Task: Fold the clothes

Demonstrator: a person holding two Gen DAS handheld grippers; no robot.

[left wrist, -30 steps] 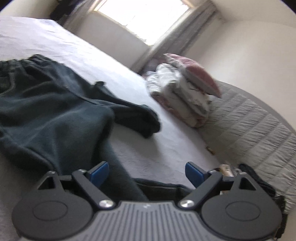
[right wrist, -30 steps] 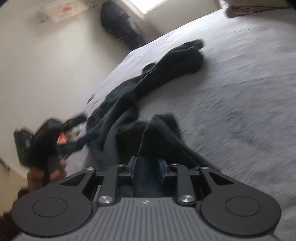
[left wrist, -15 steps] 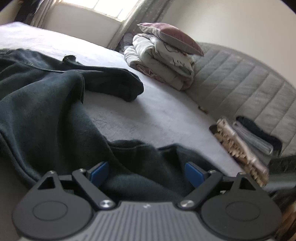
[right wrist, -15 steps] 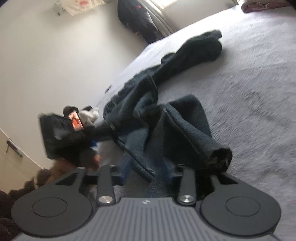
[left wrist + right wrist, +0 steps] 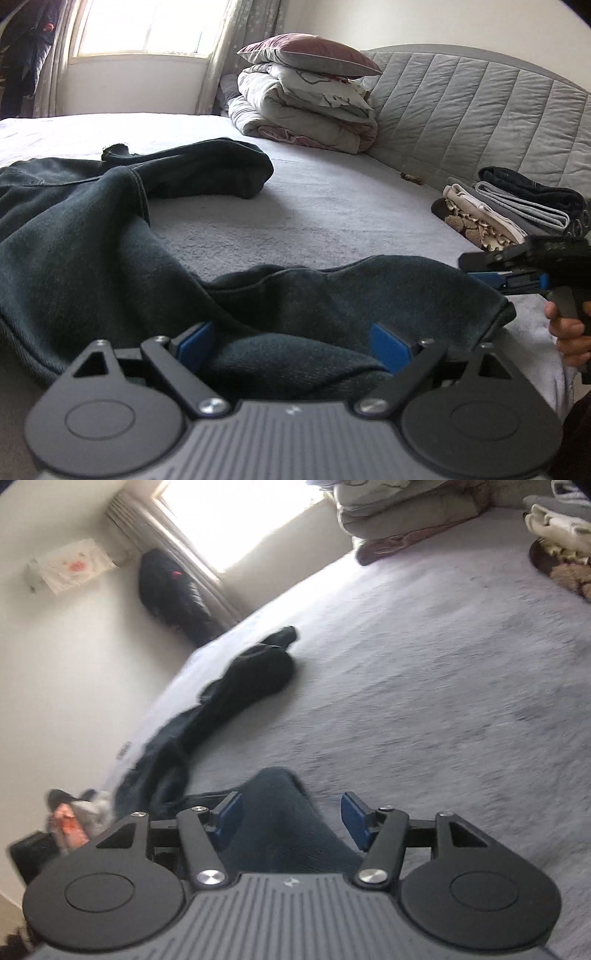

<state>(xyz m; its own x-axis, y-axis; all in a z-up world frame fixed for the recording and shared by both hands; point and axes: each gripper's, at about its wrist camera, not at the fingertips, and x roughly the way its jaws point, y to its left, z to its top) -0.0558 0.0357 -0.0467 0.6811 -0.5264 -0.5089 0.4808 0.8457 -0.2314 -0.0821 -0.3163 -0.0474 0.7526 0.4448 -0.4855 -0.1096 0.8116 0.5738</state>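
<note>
Left gripper: jaws spread wide, nothing clamped. A fold of the dark trousers lies between the blue pads, filling the gap loosely; neither pad appears to press on it.

Right gripper: jaws released, having just been opening. A hump of the same dark cloth rises between the blue pads, near the left one and clear of the right; contact at the left pad cannot be told through the blur.

Trousers: spread on the grey bed cover. In the left view the bulk lies to the left, one leg stretched away toward the window, the nearer part draped across the front under the jaws. In the right view the cloth runs as a long dark band from the jaws up and to the left along the bed's edge.

Left view only:
- right gripper seen from the side at the right edge, with the person's hand on its grip, just beyond the trouser hem;
- stack of folded clothes against the padded headboard;
- folded duvet with a pillow on top, at the head of the bed.

Right view only:
- dark bag or coat against the wall beside the window, identity uncertain;
- pale sheet with red marks on the wall;
- blurred orange and black item at the lower left, not identifiable.
</note>
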